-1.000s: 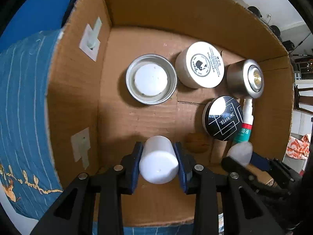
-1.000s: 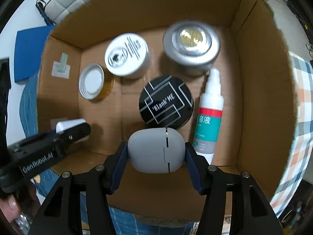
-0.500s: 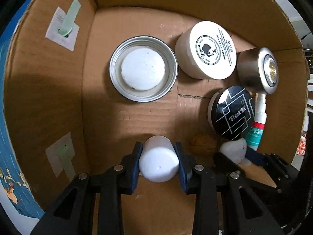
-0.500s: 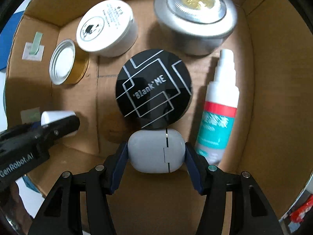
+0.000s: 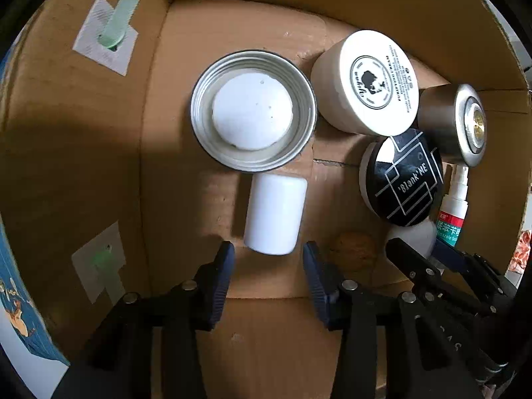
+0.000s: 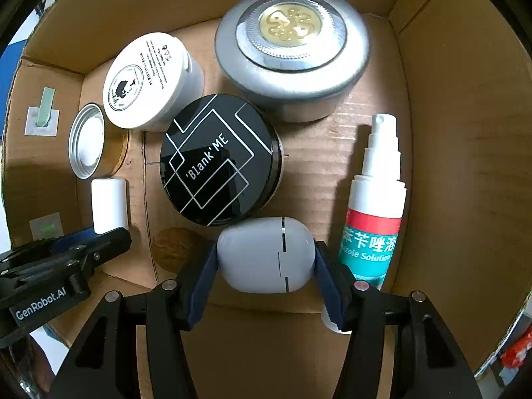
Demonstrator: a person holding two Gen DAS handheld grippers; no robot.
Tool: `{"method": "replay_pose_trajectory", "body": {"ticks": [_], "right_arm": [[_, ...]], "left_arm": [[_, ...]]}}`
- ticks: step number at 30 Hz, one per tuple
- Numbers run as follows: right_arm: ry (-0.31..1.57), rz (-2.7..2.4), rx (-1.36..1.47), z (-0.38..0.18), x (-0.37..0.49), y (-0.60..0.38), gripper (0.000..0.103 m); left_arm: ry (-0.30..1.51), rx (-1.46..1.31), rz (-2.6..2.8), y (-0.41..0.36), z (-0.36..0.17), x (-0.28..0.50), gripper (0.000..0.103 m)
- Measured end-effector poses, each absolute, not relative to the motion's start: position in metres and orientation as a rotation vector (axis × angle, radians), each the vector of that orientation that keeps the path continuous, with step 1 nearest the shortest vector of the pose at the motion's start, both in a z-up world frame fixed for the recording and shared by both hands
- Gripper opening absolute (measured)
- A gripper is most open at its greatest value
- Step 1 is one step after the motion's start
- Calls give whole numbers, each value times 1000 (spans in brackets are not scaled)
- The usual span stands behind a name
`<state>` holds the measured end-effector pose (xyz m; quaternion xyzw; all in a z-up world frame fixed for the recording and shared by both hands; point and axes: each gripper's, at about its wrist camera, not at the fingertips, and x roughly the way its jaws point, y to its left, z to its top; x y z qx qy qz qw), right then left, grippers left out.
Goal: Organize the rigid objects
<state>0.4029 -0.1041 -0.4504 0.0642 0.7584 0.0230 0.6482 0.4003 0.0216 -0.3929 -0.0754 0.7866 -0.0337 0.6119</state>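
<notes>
1. The left gripper (image 5: pixel 267 256) is hanging over the floor of the brown cardboard box (image 5: pixel 83 153), its jaws having just been opening; they are now standing spread, clear of the small white plastic cylinder (image 5: pixel 275 213).
2. That cylinder is lying on its side on the box floor, near the left wall, its far end just beside the round silver tin with a white inside (image 5: pixel 253 119).
3. The right gripper (image 6: pixel 266 259) is pinching a pale grey rounded plastic case (image 6: pixel 266 254) between its blue pads.
4. The case is sitting low near the front wall, just beside the black round compact with white lines (image 6: pixel 217 159) and the white spray bottle with a red and teal label (image 6: pixel 374 212).
5. A white round jar (image 6: pixel 146 81) and a silver round tin with a gold centre (image 6: pixel 292 50) are standing toward the back wall.
</notes>
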Motion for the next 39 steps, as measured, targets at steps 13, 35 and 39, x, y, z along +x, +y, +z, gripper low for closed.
{"method": "replay_pose_trajectory", "body": {"ticks": [13, 35, 39], "right_arm": [[1626, 46, 133, -389, 393, -110, 77], [1421, 12, 114, -279, 326, -116, 103], [1361, 25, 120, -248, 303, -118, 103]], "left_arm": [[1609, -165, -59, 25, -324, 376, 96], [1314, -60, -30, 16, -208, 308, 102], [1250, -43, -24, 14, -179, 284, 103]]}}
